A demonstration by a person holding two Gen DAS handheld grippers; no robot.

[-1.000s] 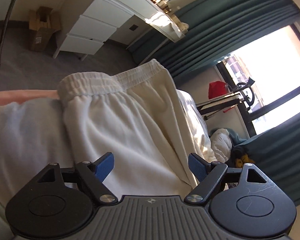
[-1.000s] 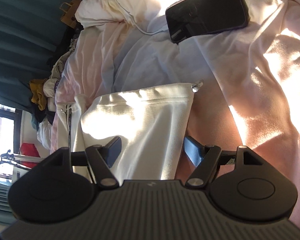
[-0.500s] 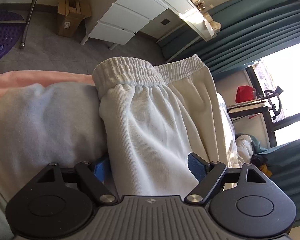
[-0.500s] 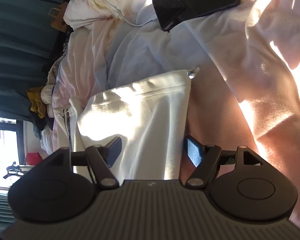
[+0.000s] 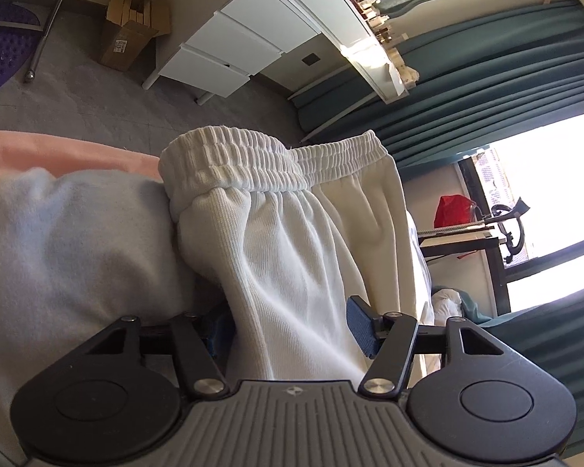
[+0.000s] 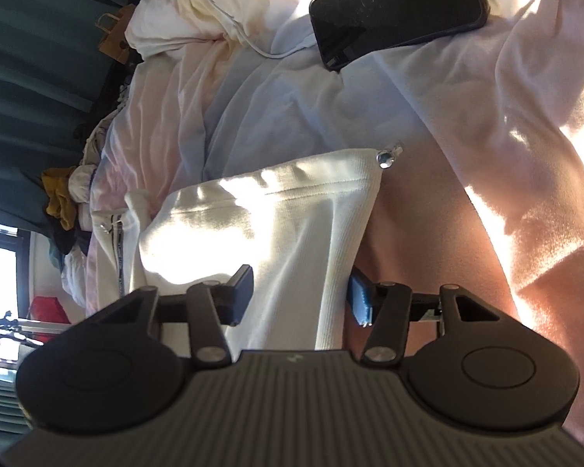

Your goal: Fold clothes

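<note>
White ribbed sweatpants (image 5: 284,257) lie on the bed, their elastic waistband (image 5: 253,159) at the far end in the left wrist view. My left gripper (image 5: 288,330) is open, its blue pads on either side of the upper leg fabric. In the right wrist view the hem of a trouser leg (image 6: 284,210) lies on the pink bedding, with a small metal toggle (image 6: 385,157) at its corner. My right gripper (image 6: 301,292) is open, its pads straddling this leg; the fabric runs between them.
A pale blue blanket (image 5: 66,241) and pink bedding (image 6: 467,233) cover the bed. A black phone (image 6: 397,7) lies on the bedding ahead of the right gripper. White drawers (image 5: 229,46), a cardboard box (image 5: 130,25) and teal curtains (image 5: 486,85) stand beyond the bed.
Both grippers have narrowed around the fabric. The left gripper's view has shifted so the waistband sits nearer the centre. The right gripper has barely moved.
</note>
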